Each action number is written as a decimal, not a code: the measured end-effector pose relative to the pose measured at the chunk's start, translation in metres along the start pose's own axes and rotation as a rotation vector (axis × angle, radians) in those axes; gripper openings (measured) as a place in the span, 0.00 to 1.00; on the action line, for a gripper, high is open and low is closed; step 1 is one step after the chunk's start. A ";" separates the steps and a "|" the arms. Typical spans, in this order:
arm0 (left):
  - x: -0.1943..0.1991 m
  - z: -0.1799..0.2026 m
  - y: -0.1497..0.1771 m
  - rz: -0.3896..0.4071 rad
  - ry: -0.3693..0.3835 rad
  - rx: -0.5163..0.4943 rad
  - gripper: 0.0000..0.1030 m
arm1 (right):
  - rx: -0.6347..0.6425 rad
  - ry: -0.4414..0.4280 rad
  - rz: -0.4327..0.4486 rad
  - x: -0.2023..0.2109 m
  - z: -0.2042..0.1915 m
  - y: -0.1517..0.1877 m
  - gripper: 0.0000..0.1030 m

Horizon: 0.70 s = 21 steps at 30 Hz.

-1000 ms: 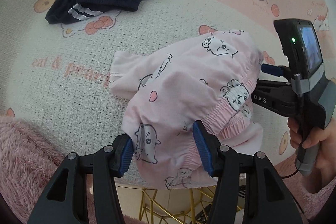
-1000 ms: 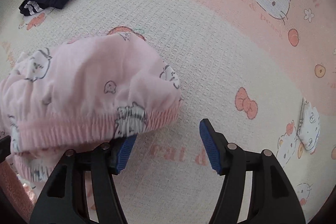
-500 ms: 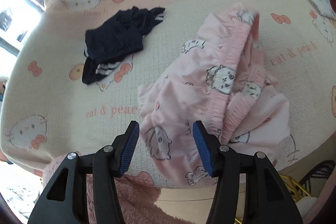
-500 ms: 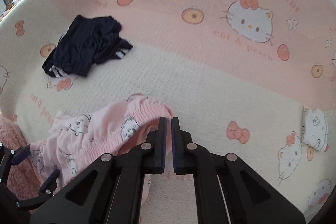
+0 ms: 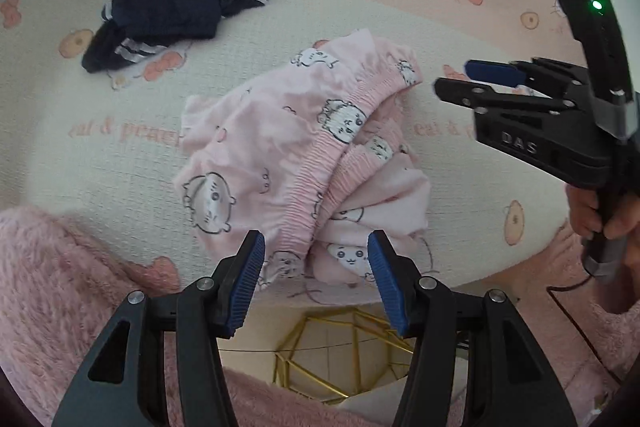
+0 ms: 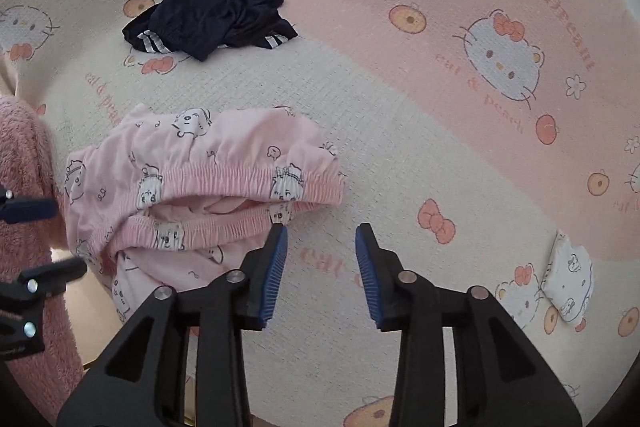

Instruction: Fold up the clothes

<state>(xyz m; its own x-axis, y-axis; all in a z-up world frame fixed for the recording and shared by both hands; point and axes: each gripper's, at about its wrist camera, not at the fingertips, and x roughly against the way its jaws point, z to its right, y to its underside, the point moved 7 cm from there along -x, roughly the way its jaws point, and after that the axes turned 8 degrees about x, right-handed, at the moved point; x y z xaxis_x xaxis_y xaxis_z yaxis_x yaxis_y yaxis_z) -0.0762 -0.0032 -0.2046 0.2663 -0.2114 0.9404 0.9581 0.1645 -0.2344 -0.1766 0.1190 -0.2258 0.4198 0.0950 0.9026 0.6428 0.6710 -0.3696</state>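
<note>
- The crumpled pale pink cotton shorts with cartoon animal print (image 5: pixel 288 155) (image 6: pixel 200 187) lie on the cream and pink waffle-textured bed cover (image 5: pixel 120 155) (image 6: pixel 400 155), near its front edge, the gathered elastic waistband facing up.
- The left tool (image 5: pixel 316 279) hangs above the shorts' near edge, its blue-padded fingers (image 5: pixel 250 279) well apart, nothing pressed between them.
- The right tool (image 6: pixel 320 271) (image 5: pixel 472 79) has just been opening; its jaws stand apart over bare cover, just right of the waistband end, holding nothing.
- A hand (image 5: pixel 600 215) grips the right tool's handle.
- A bunched navy garment with white stripes (image 5: pixel 172 15) (image 6: pixel 212 15) lies well apart, farther back.
- A small folded white printed cloth (image 6: pixel 568 279) sits at the far right.
- Fluffy pink fabric (image 5: pixel 60 287) fills the near left.
</note>
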 end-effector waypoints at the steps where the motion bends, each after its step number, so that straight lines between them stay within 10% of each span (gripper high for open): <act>1: -0.007 -0.002 0.000 -0.010 -0.005 0.012 0.54 | 0.002 0.002 -0.001 -0.007 -0.002 -0.004 0.47; 3: -0.021 -0.009 -0.003 -0.043 -0.006 0.062 0.54 | 0.020 0.035 -0.027 -0.026 -0.004 -0.013 0.63; 9: -0.056 -0.038 -0.007 -0.114 -0.019 0.197 0.54 | 0.000 0.045 -0.165 -0.072 -0.003 -0.011 0.61; 13: -0.058 -0.046 -0.015 -0.093 -0.010 0.230 0.47 | 0.032 -0.060 -0.193 -0.085 -0.019 -0.001 0.15; 15: -0.046 -0.049 -0.026 -0.037 -0.018 0.227 0.16 | 0.022 -0.067 -0.169 -0.079 -0.021 -0.001 0.11; 21: -0.007 -0.055 -0.059 0.089 0.036 0.225 0.13 | -0.251 -0.235 -0.038 -0.025 0.015 -0.012 0.09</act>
<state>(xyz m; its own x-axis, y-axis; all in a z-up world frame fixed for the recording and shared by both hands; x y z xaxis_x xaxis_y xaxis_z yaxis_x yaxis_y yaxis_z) -0.1283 -0.0647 -0.2113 0.3559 -0.2200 0.9083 0.8842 0.3938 -0.2510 -0.2040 0.1197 -0.2403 0.2517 0.2597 0.9323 0.8051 0.4785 -0.3506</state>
